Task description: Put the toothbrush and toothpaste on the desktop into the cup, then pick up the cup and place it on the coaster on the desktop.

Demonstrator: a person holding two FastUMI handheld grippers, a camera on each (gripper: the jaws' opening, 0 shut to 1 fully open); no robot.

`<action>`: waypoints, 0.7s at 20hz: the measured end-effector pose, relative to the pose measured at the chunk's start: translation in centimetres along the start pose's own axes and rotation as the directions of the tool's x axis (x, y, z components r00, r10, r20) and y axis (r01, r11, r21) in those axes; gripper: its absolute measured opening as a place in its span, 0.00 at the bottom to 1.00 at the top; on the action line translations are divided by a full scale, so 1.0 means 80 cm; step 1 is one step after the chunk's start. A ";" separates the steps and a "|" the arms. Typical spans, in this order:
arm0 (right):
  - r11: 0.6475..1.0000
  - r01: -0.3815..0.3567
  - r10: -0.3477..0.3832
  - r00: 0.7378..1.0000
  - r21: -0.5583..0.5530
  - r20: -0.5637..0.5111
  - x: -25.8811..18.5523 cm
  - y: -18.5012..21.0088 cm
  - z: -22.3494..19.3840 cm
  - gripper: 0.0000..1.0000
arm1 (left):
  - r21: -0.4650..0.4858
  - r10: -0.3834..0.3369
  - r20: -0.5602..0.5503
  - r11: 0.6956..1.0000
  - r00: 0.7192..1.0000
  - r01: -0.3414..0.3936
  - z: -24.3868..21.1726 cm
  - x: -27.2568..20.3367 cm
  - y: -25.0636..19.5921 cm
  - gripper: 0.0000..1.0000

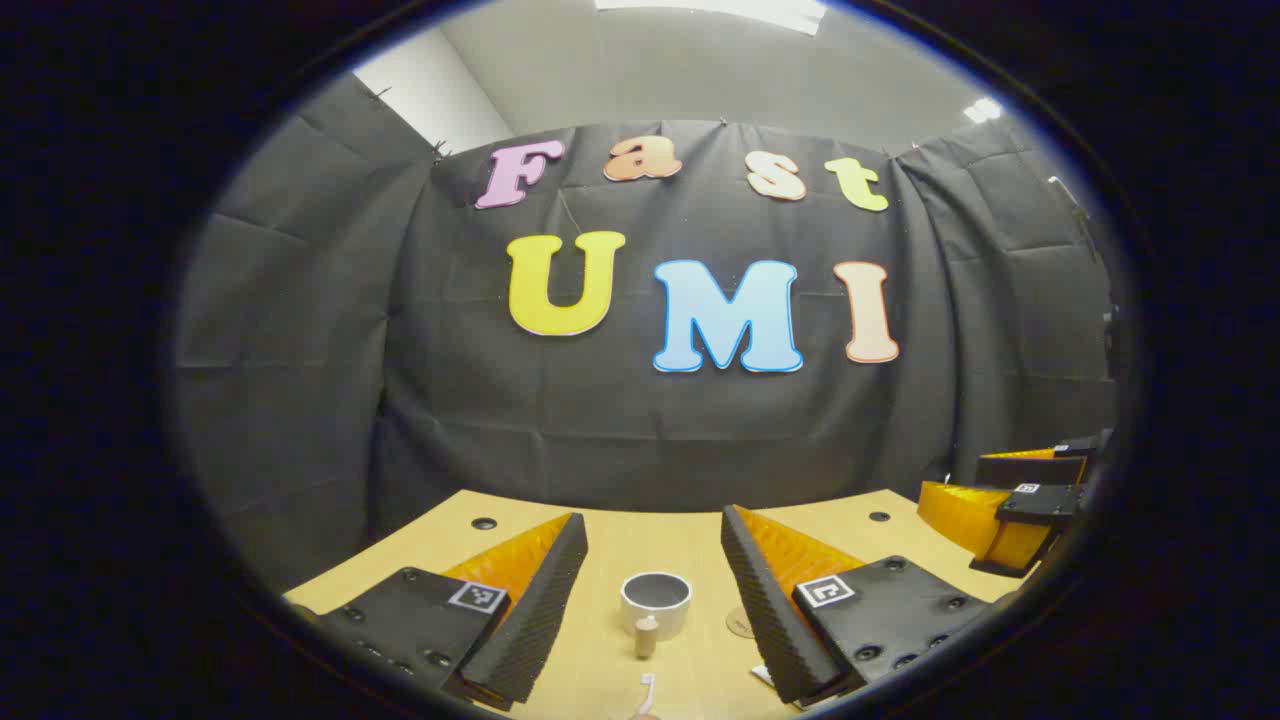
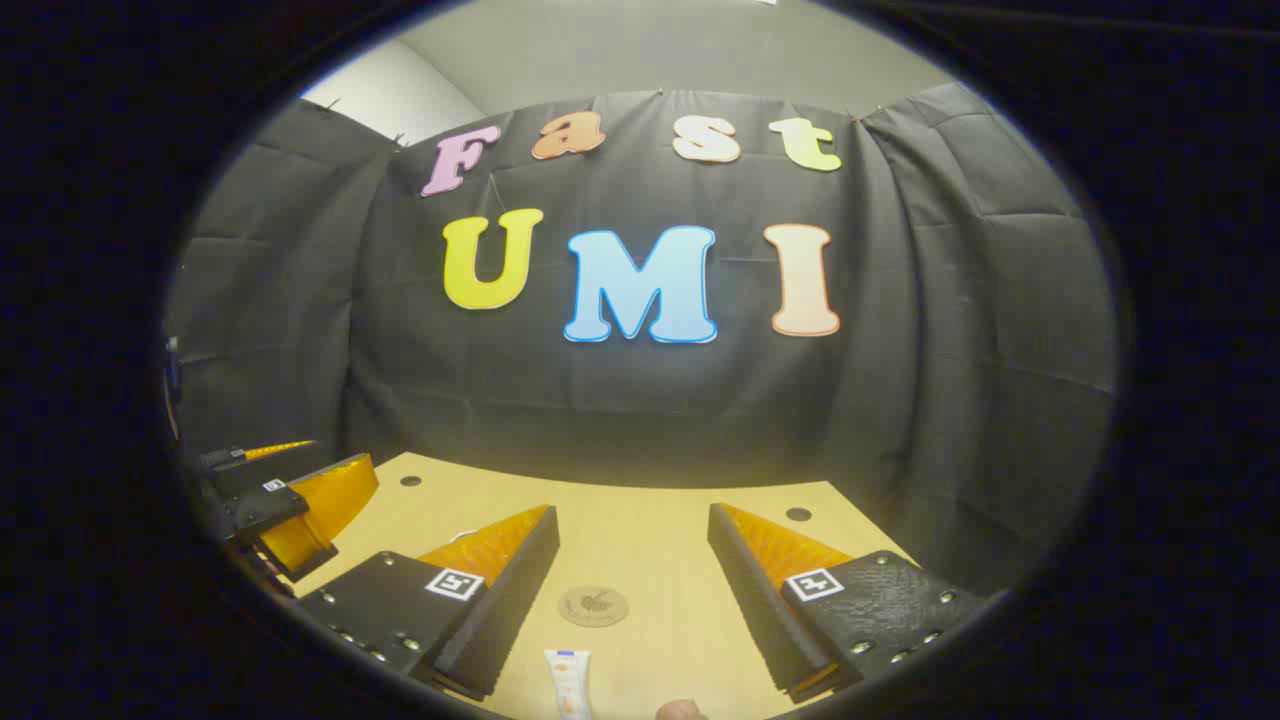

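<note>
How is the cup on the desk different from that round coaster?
The cup is white and stands tall with an open top; the coaster is brown and lies flat. The cup sits ahead of the left tool, the coaster ahead of the right tool. Both are round and rest on the desktop.

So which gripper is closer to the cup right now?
Left. The left gripper is open with the white cup on the desktop straight ahead between its fingers. The right gripper faces the coaster and toothpaste instead.

White cup (image 1: 656, 602) upright on desktop (image 1: 640, 540); toothbrush (image 1: 646, 692) nearer than cup; round coaster (image 2: 593, 606) right of cup; toothpaste (image 2: 568, 683) nearer than coaster
</note>
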State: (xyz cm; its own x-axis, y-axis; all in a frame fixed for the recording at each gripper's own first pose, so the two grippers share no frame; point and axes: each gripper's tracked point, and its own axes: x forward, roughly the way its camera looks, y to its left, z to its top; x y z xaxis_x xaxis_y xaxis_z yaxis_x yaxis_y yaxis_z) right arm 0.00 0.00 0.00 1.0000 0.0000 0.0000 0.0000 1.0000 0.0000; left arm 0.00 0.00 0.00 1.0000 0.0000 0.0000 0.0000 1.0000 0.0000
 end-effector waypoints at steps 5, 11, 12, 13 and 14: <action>0.999 -0.009 0.008 1.000 -0.033 -0.028 0.004 0.003 -0.008 0.94 | 0.003 0.007 -0.014 1.000 1.000 -0.006 -0.007 0.009 -0.002 0.90; 0.999 0.000 -0.003 0.998 -0.052 -0.062 0.006 0.000 -0.020 0.94 | 0.003 -0.001 -0.022 1.000 1.000 0.001 -0.009 0.012 -0.003 0.90; 0.998 0.001 -0.005 0.998 -0.055 -0.069 0.007 0.000 -0.021 0.94 | 0.004 -0.003 -0.025 1.000 1.000 0.003 -0.010 0.013 -0.004 0.90; 0.998 0.002 -0.006 0.997 -0.058 -0.076 0.006 0.001 -0.024 0.94 | 0.004 -0.012 -0.034 1.000 0.999 0.012 -0.012 0.014 -0.007 0.90; 0.998 0.000 -0.005 0.996 -0.059 -0.084 0.006 0.001 -0.027 0.94 | 0.003 -0.017 -0.043 1.000 0.999 0.017 -0.016 0.014 -0.008 0.90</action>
State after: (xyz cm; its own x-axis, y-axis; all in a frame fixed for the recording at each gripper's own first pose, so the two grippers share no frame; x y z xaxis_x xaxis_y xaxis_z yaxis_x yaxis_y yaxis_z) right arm 0.49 0.06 -2.17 0.9965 -0.0054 -0.0838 0.0004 0.9983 -0.0590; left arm 1.13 -0.66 -1.28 0.9989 -0.0170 -0.0434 0.0172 0.9998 0.0025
